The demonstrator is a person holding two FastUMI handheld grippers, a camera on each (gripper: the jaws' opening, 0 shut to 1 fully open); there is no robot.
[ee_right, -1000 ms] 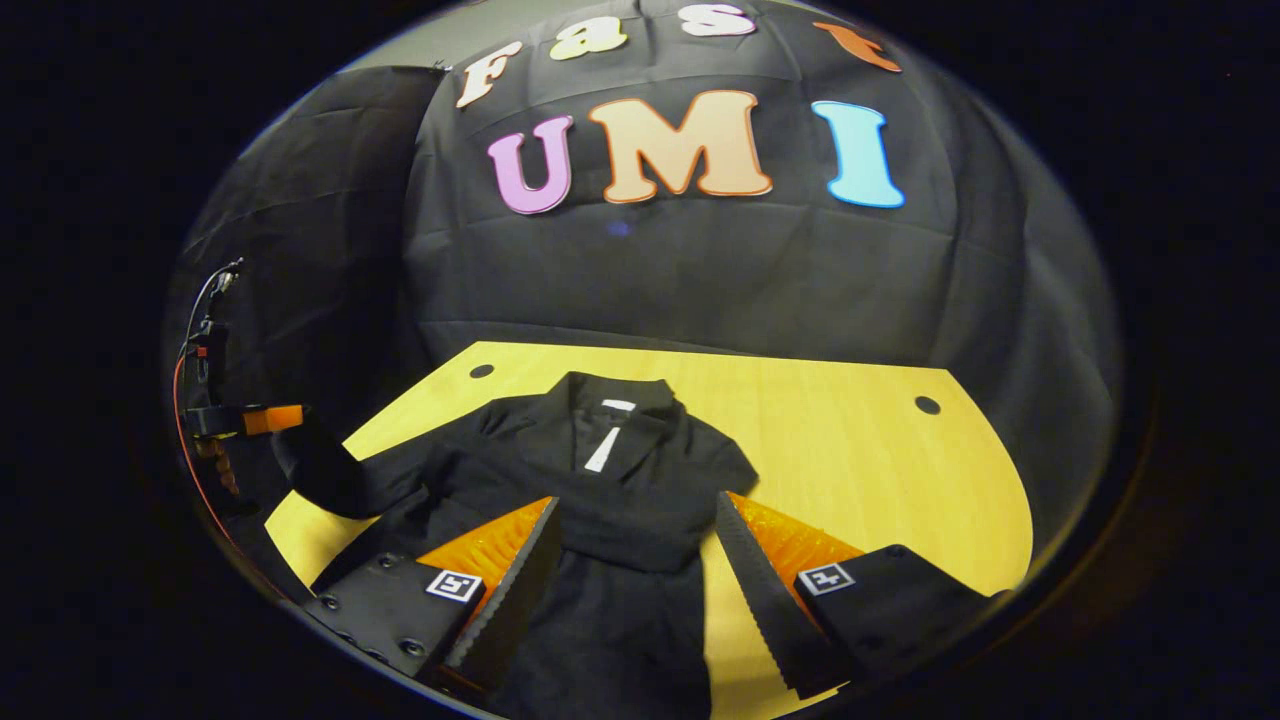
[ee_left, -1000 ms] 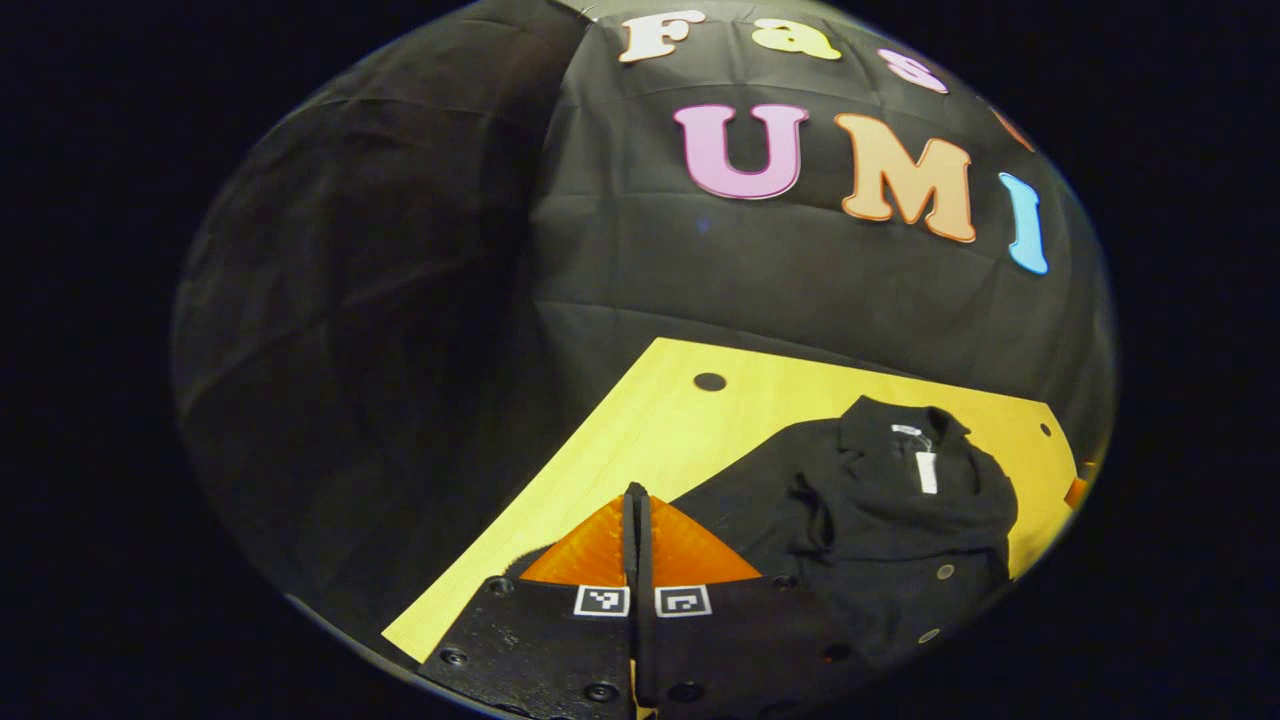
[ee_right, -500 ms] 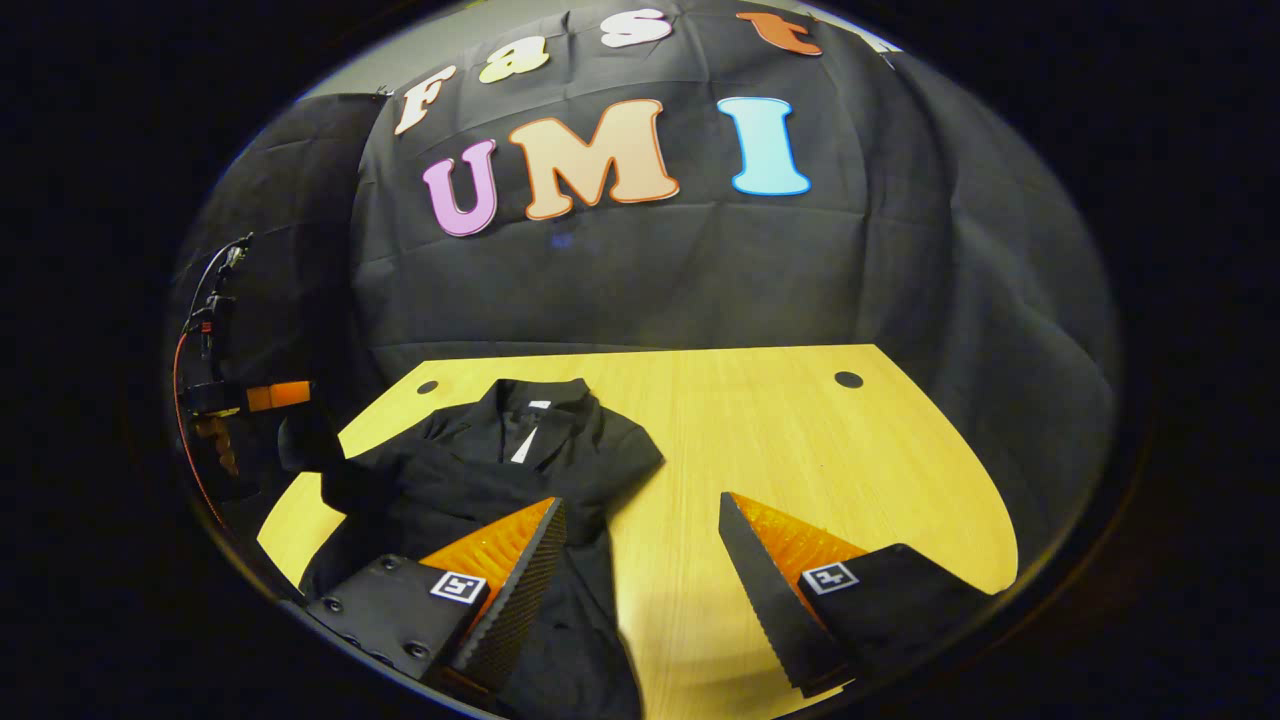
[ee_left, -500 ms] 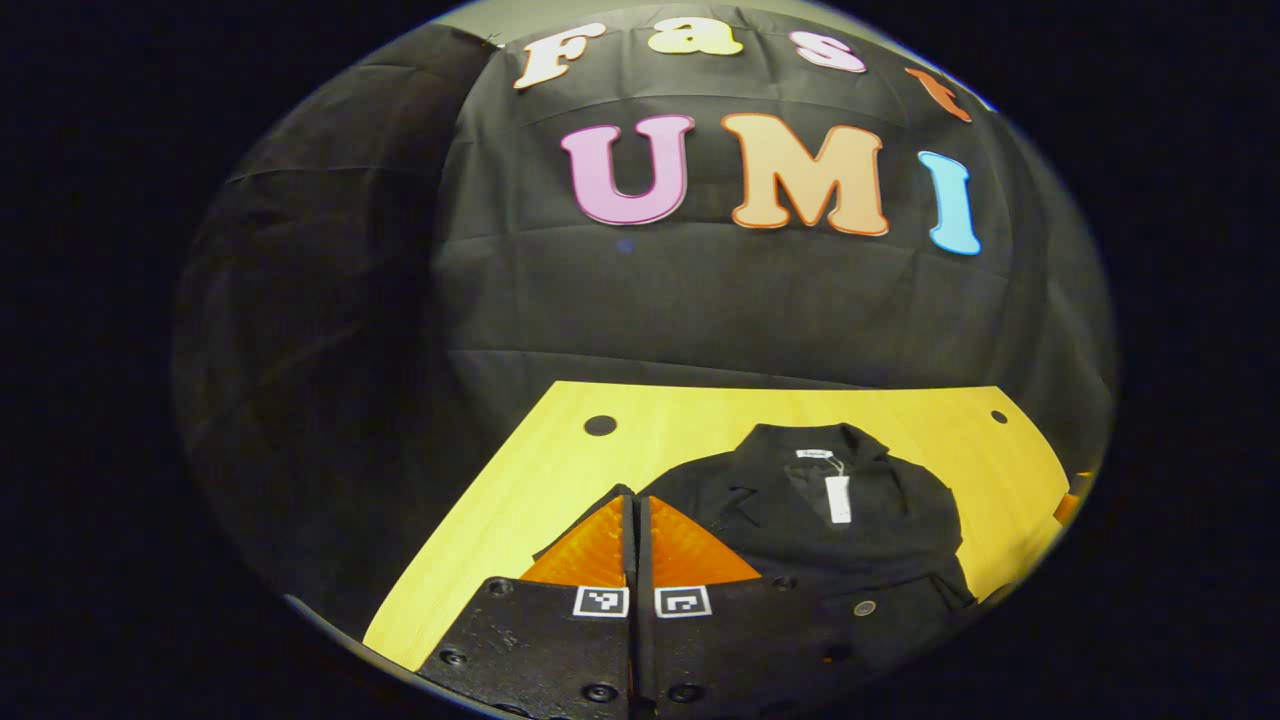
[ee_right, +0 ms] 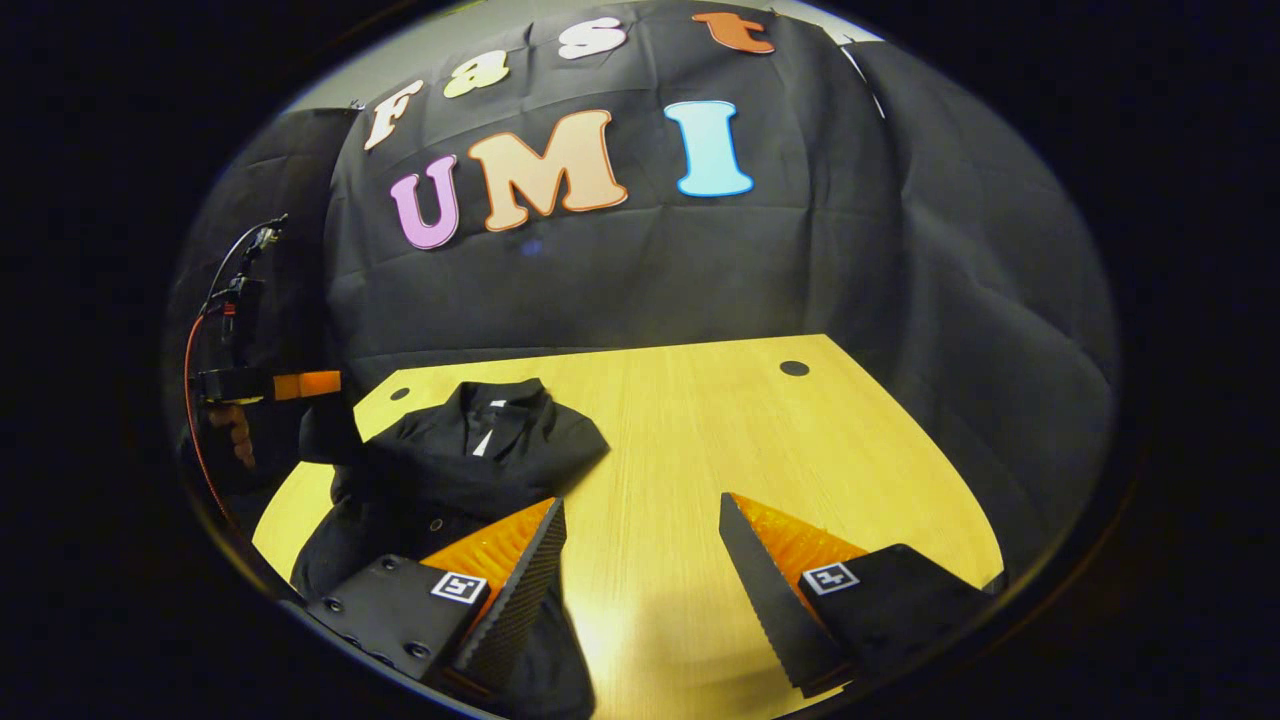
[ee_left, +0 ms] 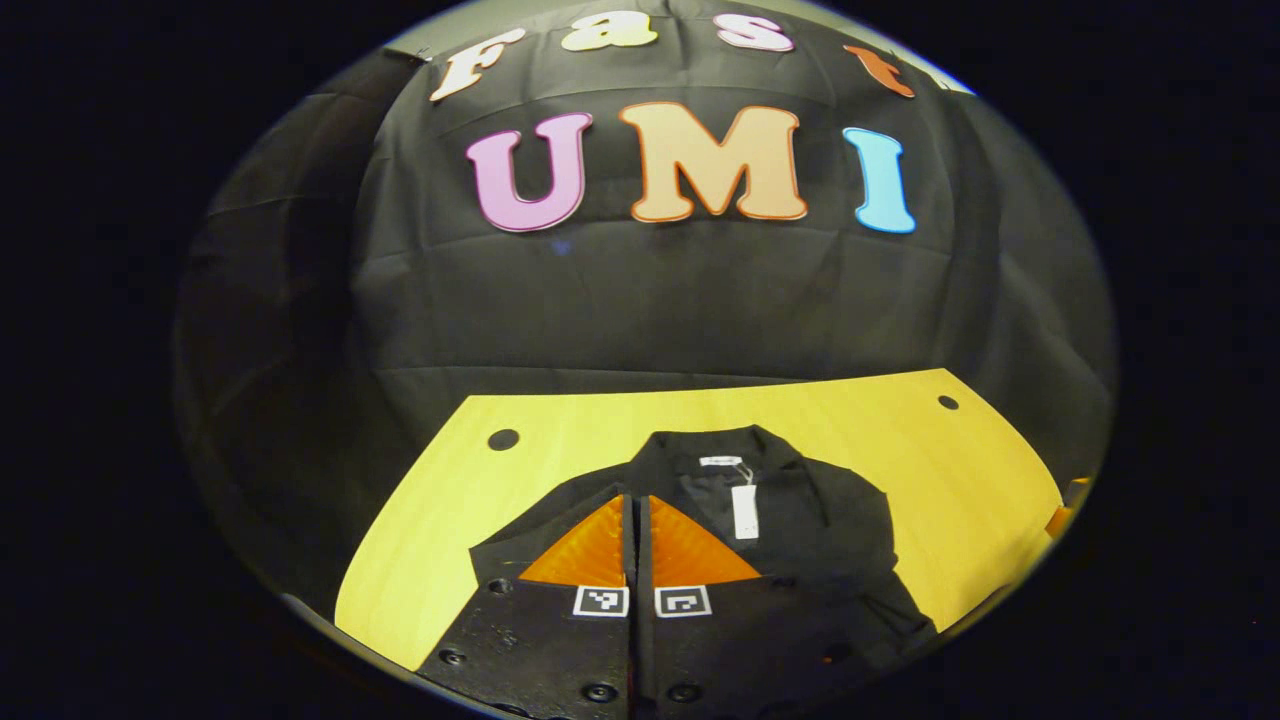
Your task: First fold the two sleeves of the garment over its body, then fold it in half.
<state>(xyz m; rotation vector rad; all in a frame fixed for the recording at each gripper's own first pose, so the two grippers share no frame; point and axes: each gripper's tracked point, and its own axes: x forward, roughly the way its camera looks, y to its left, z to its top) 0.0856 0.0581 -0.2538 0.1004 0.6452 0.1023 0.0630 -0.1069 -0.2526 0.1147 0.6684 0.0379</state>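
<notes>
in the left gripper view, the left tool (ee_left: 637,520) has its two fingers pressed together, and dark sleeve (ee_left: 520,535) fabric lies around and behind the tips — whether any cloth is pinched between them cannot be told. the black jacket (ee_left: 800,520) lies on the yellow worktop (ee_left: 560,455), collar toward the booth wall, with a white tag (ee_left: 744,510) hanging at the neck.

in the right gripper view, the right tool (ee_right: 640,560) is spread wide with bare worktop (ee_right: 720,440) between its fingers, holding nothing. the jacket (ee_right: 470,465) lies to its left, partly under the left finger (ee_right: 520,585). at the far left edge the left tool (ee_right: 300,385) shows above the worktop's edge with a hand (ee_right: 232,430) on it, and a dark fold of the sleeve (ee_right: 325,435) hangs just below its tip.
</notes>
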